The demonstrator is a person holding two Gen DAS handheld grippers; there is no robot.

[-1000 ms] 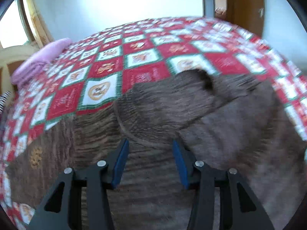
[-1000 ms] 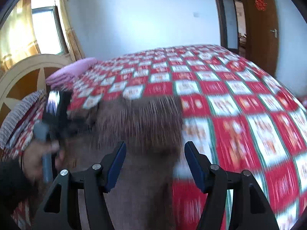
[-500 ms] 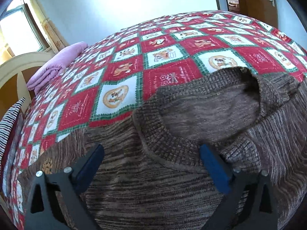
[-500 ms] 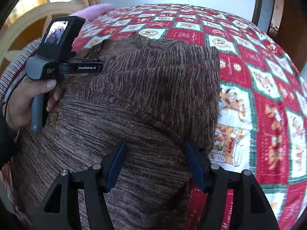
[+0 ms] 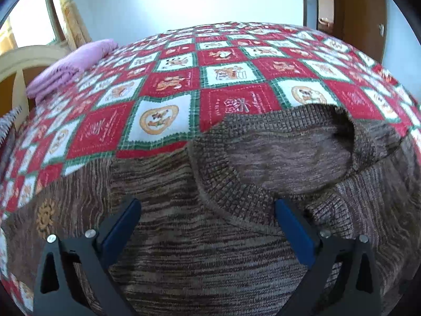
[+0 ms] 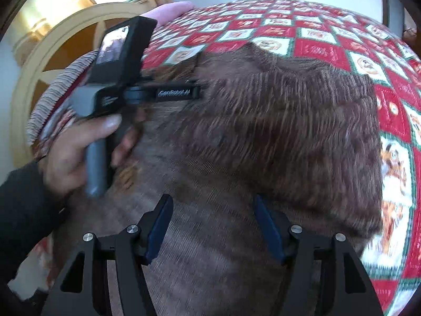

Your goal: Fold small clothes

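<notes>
A brown knitted sweater (image 5: 210, 250) lies on the bed, its ribbed collar (image 5: 263, 184) facing away from me. A flap of it is folded over on the right (image 6: 289, 137). My left gripper (image 5: 208, 223) is open and empty, low over the sweater just below the collar. My right gripper (image 6: 213, 223) is open and empty over the sweater's body, beside the folded flap. The left gripper also shows in the right wrist view (image 6: 194, 92), held in a hand at the sweater's left side.
The bed is covered by a red, white and green checked quilt (image 5: 236, 79). A folded pink cloth (image 5: 71, 65) lies at its far left by the cream headboard (image 6: 60, 52). A striped cloth (image 6: 58, 89) lies at the left edge. A brown door (image 5: 368, 13) stands far right.
The left gripper opened wide and settled below the collar. The right gripper dropped lower and shifted left over the sweater, with the folded flap now lying flat on the right.
</notes>
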